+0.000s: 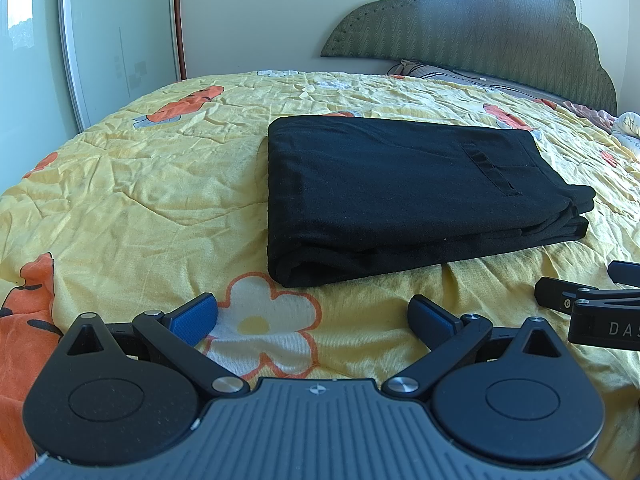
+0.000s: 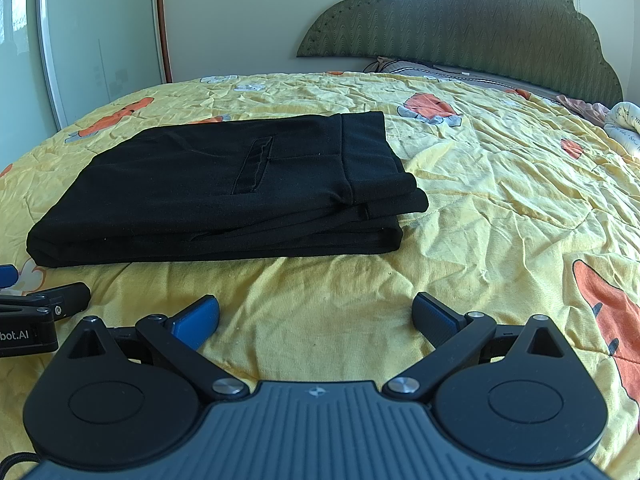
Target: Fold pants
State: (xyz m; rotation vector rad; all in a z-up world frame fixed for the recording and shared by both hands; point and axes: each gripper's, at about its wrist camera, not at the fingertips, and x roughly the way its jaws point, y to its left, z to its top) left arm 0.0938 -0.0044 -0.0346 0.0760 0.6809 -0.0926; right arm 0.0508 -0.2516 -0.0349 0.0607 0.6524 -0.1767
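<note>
Black pants (image 1: 400,192) lie folded into a neat rectangular stack on the yellow bedspread (image 1: 140,184), back pocket facing up. In the right wrist view the pants (image 2: 224,192) lie ahead and to the left. My left gripper (image 1: 314,316) is open and empty, a short way in front of the stack's near edge. My right gripper (image 2: 316,316) is open and empty, in front of the stack's right end. The right gripper's fingers show at the right edge of the left wrist view (image 1: 560,296), and the left gripper's fingers show at the left edge of the right wrist view (image 2: 60,300).
A green scalloped headboard (image 1: 480,28) stands at the far side with pillows and bedding (image 2: 624,116) at the right. A sliding wardrobe door (image 1: 112,32) stands to the left of the bed. The bedspread is wrinkled, with orange and white flower prints.
</note>
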